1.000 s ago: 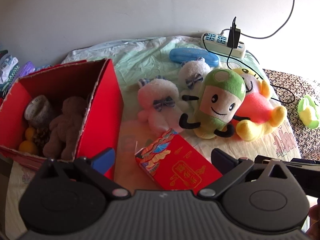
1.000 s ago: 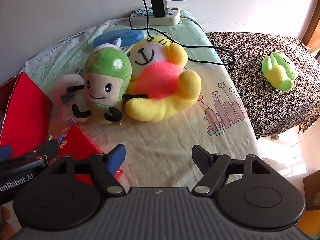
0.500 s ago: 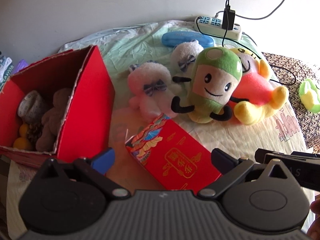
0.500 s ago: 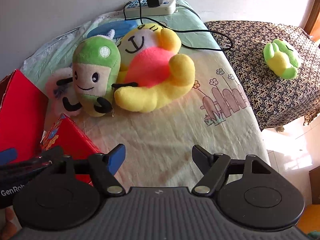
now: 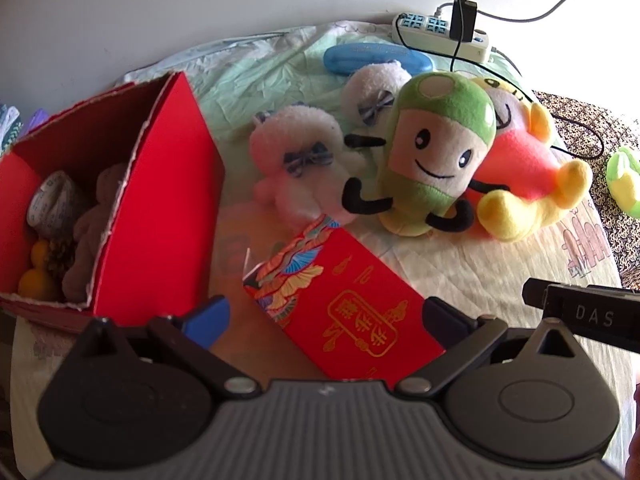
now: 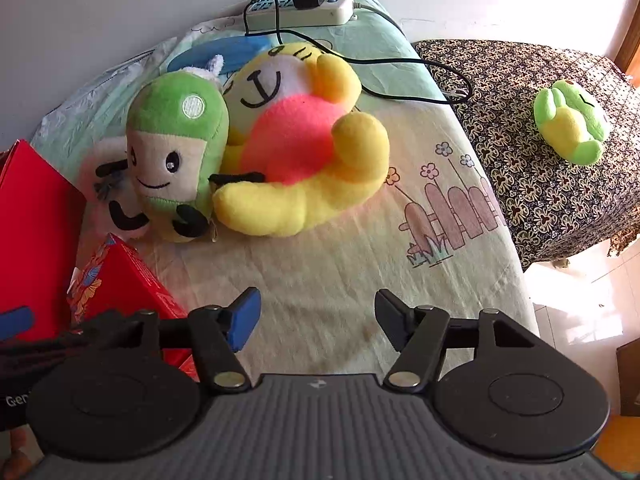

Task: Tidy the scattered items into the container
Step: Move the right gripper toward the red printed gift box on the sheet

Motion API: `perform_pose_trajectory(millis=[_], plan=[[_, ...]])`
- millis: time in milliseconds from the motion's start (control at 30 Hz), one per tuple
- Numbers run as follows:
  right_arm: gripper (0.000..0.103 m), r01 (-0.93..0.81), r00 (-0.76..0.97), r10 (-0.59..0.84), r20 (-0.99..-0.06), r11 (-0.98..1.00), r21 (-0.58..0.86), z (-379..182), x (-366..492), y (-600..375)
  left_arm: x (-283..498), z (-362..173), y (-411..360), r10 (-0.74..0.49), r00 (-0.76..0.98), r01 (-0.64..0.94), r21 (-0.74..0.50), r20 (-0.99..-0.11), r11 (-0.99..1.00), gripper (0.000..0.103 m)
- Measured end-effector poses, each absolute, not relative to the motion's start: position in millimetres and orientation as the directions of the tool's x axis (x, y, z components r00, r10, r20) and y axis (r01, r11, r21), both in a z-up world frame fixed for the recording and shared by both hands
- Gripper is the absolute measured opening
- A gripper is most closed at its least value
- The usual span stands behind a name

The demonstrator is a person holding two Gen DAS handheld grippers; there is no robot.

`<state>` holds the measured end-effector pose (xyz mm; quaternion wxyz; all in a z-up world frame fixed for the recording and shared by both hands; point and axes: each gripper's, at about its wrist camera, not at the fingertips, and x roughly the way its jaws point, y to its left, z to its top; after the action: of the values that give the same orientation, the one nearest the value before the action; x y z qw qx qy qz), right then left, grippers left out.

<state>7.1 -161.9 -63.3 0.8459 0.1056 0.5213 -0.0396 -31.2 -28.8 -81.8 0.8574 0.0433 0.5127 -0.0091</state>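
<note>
The worktop (image 6: pixel 320 272), covered w/ a pale printed cloth, carried nearly everything; a 2nd surface w/ a dark patterned cloth (image 6: pixel 560 200) stood just beside its right edge. At the worktop's left edge sat the red box (image 5: pixel 160 216), open-topped, w/ a brown plush, a grey roll and small orange balls already inside. Near the middle, toward the back edge, lay the yellow-and-pink plush (image 6: pixel 304 148) on its back, touching the green mushroom plush (image 5: pixel 432 152), which leaned against its left side. Two pale pink plushes w/ striped bows (image 5: pixel 296 160) lay between the mushroom plush and the red box, one behind the other. A red packet w/ gold print (image 5: pixel 348 304) lay flat near the front edge, just beside the box, and sat between the fingers of the left gripper (image 5: pixel 324 316), whose jaws stood wide w/ neither pad pressing on it. The right gripper (image 6: pixel 316 316) hung over bare cloth at the front edge, right of the packet; its jaws were closing, fairly wide apart, nothing between them. A white power strip (image 6: pixel 300 12) w/ a black plug and cable lay at the back edge, a blue flat case (image 5: pixel 376 60) just in front of it. A small green-and-yellow plush (image 6: pixel 568 120) lay on the patterned cloth, well apart from the rest.
</note>
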Motion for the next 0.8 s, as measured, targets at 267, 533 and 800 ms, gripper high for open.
perform_pose_trajectory(millis=[267,533,800], plan=[[0.062,0.158,0.429,0.115,-0.896,0.967,0.2,-73.3,17.8,-162.0,-27.3,-91.4,-22.3,0.015,0.442,0.051,0.041,-0.897,0.998,0.102],[0.058,0.112,0.42,0.148,-0.895,0.971,0.213,-77.7,24.6,-157.8,-34.0,-100.2,-21.2,-0.017,0.426,0.074,0.016,-0.904,0.997,0.102],[0.057,0.085,0.435,0.145,-0.889,0.976,0.201,-73.3,25.7,-156.9,-40.9,-95.9,-26.2,-0.009,0.462,0.113,0.049,-0.887,0.992,0.102]])
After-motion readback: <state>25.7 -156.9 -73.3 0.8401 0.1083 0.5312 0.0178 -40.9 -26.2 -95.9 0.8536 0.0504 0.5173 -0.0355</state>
